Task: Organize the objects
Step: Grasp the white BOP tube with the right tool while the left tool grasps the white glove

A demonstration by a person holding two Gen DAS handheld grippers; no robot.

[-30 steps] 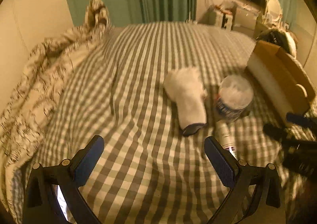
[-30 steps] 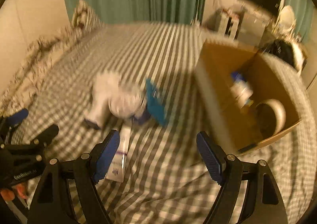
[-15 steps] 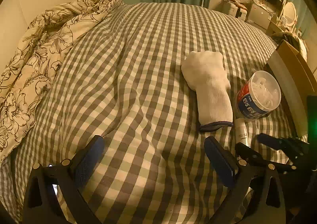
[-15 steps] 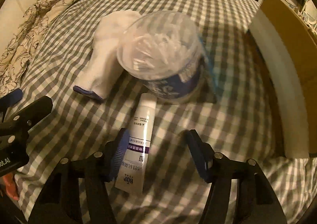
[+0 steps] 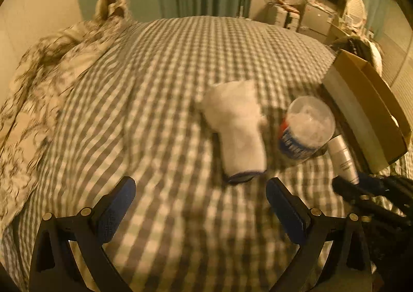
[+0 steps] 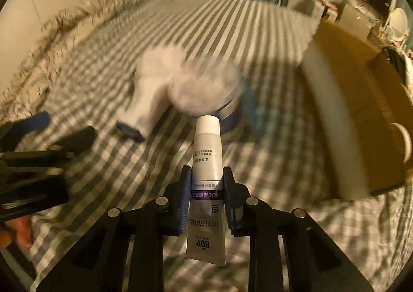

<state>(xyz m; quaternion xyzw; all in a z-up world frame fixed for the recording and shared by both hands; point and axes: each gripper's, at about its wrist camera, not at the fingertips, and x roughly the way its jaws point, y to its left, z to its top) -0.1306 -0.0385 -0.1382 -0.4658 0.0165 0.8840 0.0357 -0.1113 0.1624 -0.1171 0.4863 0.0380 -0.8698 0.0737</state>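
Note:
My right gripper (image 6: pixel 207 175) is shut on a white tube (image 6: pixel 207 160) with a white cap and holds it above the checked bed. The tube (image 5: pixel 343 155) and right gripper (image 5: pixel 361 188) also show at the right of the left wrist view. A white sock (image 5: pixel 238 124) lies mid-bed, with a clear round tub with a blue label (image 5: pixel 306 130) beside it on the right. Both show blurred in the right wrist view: the sock (image 6: pixel 152 90) and the tub (image 6: pixel 206 90). My left gripper (image 5: pixel 200 204) is open and empty, just short of the sock.
An open cardboard box (image 5: pixel 366 116) stands at the bed's right edge; it also shows in the right wrist view (image 6: pixel 361 111), with a round object inside at its right side. A patterned duvet (image 5: pixel 38 80) is bunched along the left. Green curtains and furniture stand beyond the bed.
My right gripper has closed on the white tube and lifted it off the bed. My left gripper has drawn back and tilted up a little.

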